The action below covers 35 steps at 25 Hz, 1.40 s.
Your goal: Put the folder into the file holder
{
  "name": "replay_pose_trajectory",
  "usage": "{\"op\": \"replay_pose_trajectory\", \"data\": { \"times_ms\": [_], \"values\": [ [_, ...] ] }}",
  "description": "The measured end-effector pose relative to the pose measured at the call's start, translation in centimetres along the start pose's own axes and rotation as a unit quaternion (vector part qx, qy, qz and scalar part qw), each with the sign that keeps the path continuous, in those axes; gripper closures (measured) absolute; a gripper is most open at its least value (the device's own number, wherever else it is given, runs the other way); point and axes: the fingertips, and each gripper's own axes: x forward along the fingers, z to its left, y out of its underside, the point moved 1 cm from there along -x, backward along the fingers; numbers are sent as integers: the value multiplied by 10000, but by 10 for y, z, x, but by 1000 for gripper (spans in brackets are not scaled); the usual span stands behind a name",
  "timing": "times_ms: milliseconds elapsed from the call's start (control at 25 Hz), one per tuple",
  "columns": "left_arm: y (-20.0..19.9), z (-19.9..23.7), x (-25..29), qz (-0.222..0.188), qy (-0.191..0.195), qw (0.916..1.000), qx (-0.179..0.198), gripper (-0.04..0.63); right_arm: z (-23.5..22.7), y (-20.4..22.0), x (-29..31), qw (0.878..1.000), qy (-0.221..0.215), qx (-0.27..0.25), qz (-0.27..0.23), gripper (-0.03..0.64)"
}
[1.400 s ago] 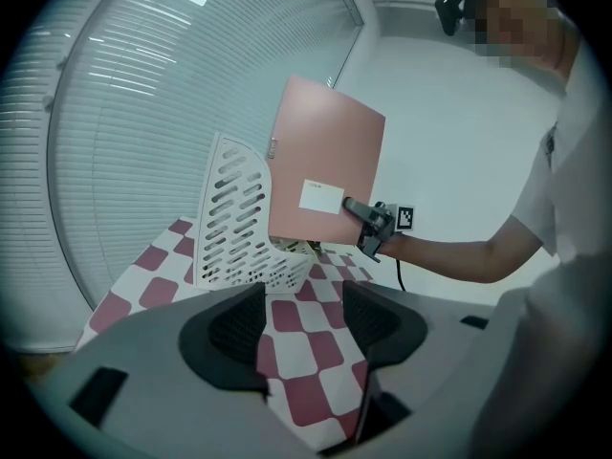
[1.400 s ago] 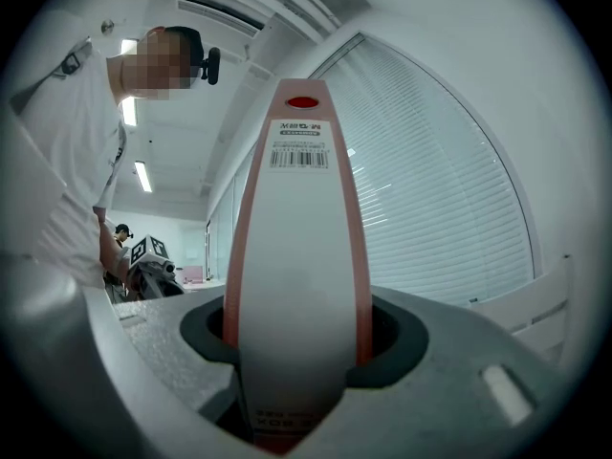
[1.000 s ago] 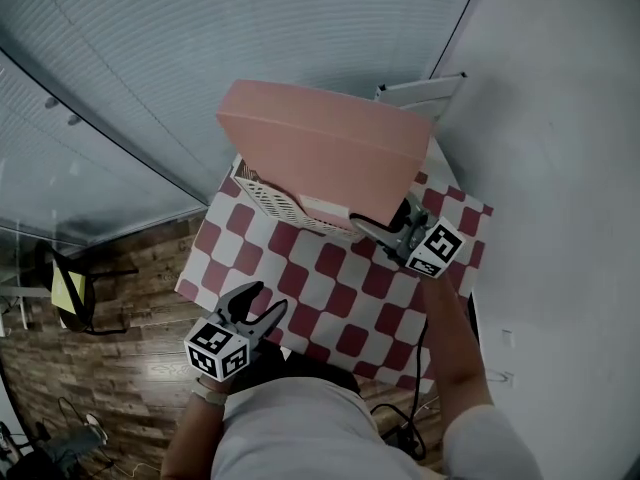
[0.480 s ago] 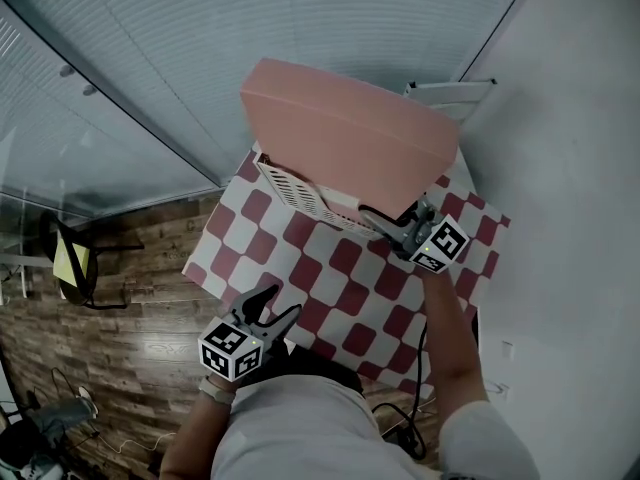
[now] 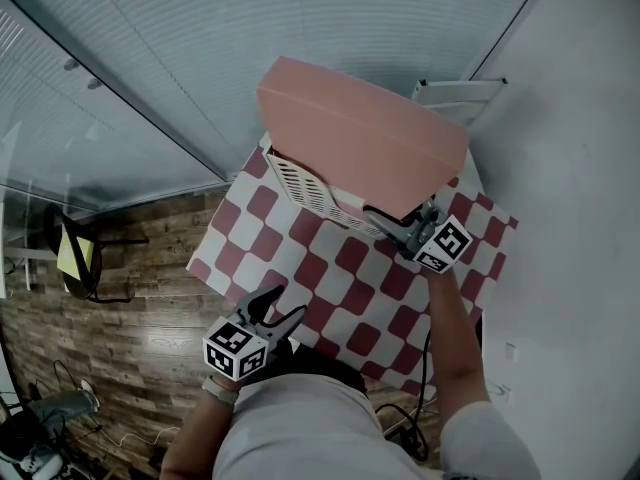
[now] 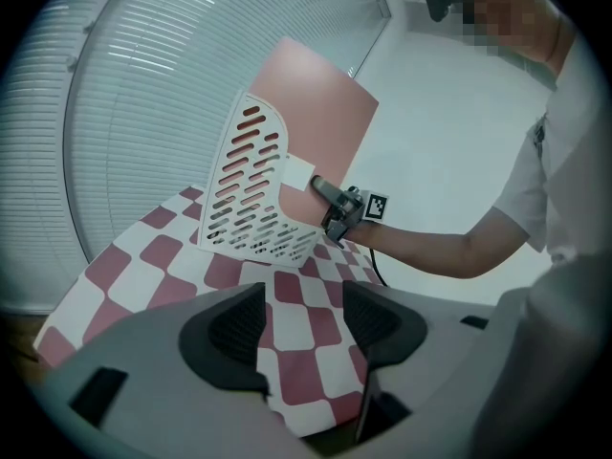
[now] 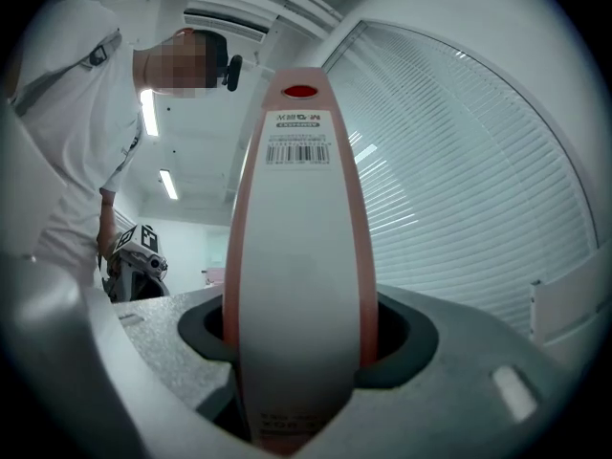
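A pink box folder (image 5: 360,143) stands on edge in the white slotted file holder (image 5: 305,188) at the far side of the checked table. My right gripper (image 5: 385,218) is at the folder's labelled spine (image 7: 296,256). Its jaws have just been opening, and the spine still sits between them, filling the gap. In the left gripper view the folder (image 6: 320,94) rises behind the holder's (image 6: 253,194) perforated side, with the right gripper (image 6: 330,194) at its lower edge. My left gripper (image 5: 278,308) hangs open and empty over the table's near edge (image 6: 301,318).
The small table carries a red-and-white checked cloth (image 5: 330,278) and stands in a corner between window blinds and a white wall. A white frame (image 5: 460,93) stands behind the folder. A chair (image 5: 80,258) is on the wooden floor at left.
The folder and my right gripper have sunk a little toward the holder. The left gripper has dropped slightly near the table's front edge.
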Motion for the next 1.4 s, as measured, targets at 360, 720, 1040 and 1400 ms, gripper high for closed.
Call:
{"op": "replay_pose_trajectory", "data": {
  "times_ms": [360, 720, 1040, 1400],
  "values": [
    [2, 0, -1, 59, 6, 10000, 32, 362, 2, 11, 5, 9979, -55, -201, 606, 329],
    [5, -1, -3, 58, -20, 10000, 49, 362, 1, 15, 8, 9965, 33, -259, 800, 314],
    [7, -4, -6, -6, -27, 10000, 50, 362, 1, 16, 6, 9958, 156, -274, 862, 302],
    [8, -10, -8, -58, 4, 9999, 93, 362, -1, 3, 6, 9960, 288, -361, 764, 293]
  ]
}}
